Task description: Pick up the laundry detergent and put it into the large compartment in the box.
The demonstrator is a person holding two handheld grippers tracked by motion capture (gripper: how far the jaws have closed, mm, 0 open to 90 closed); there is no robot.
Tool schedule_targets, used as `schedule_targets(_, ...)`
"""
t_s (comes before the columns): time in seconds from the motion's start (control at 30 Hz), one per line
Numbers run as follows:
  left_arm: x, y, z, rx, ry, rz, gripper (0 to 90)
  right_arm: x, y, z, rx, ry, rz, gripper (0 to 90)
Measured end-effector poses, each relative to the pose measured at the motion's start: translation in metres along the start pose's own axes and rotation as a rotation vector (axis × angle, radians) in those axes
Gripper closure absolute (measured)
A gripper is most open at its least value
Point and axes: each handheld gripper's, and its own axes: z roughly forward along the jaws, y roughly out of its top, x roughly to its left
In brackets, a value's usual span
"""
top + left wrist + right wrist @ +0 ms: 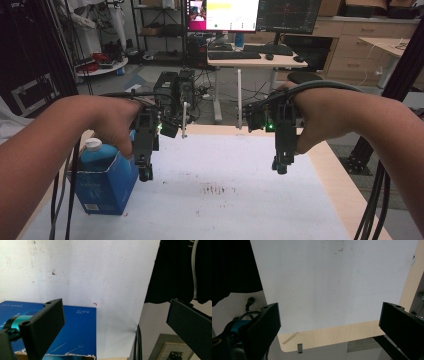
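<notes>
An open blue cardboard box [107, 187] stands on the left of the white sheet [225, 210], with a blue bottle [98, 156] with a white cap inside it. My left gripper [145, 172] hangs just right of the box's top, pointing down, jaws wide apart and empty. In the left gripper view the box [77, 332] lies at the lower left, under the left gripper [115, 307]. My right gripper [280, 165] hovers over the sheet's right side. In the right gripper view it [329, 307] is open over bare sheet [332, 285].
Red smudges [217, 190] mark the sheet's middle. The wooden table edge [340, 185] runs along the right, with black frame posts [400, 70] and cables [372, 210] beyond. Cables [62, 200] hang by the box. A desk with monitors [250, 55] stands behind the table.
</notes>
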Motion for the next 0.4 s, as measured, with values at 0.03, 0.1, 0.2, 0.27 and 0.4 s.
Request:
schedule_targets(0.03,-0.0001,0.0003,0.0,-0.002,-0.001,0.002,1.6,-0.0002,-0.0005,-0.0002,0.002,0.0,0.003,2.7)
schedule_targets(0.1,-0.0002,0.001,-0.0001,-0.006,-0.004,0.004,1.7,-0.0008,-0.0015,-0.0006,0.002,0.0,0.006,2.7)
schedule_targets(0.2,0.0009,0.0014,0.0002,-0.006,-0.003,0.006,1.6,-0.0025,-0.002,-0.0005,0.0,0.0,0.001,2.7)
schedule_targets(0.27,0.0014,0.0013,0.001,-0.003,-0.002,0.0,1.7,-0.0029,-0.0016,-0.0006,-0.002,0.0,0.002,2.7)
schedule_targets(0.4,0.0008,0.0012,0.0037,0.008,0.013,0.01,1.6,-0.0026,-0.0012,-0.0003,0.0,-0.001,-0.005,2.7)
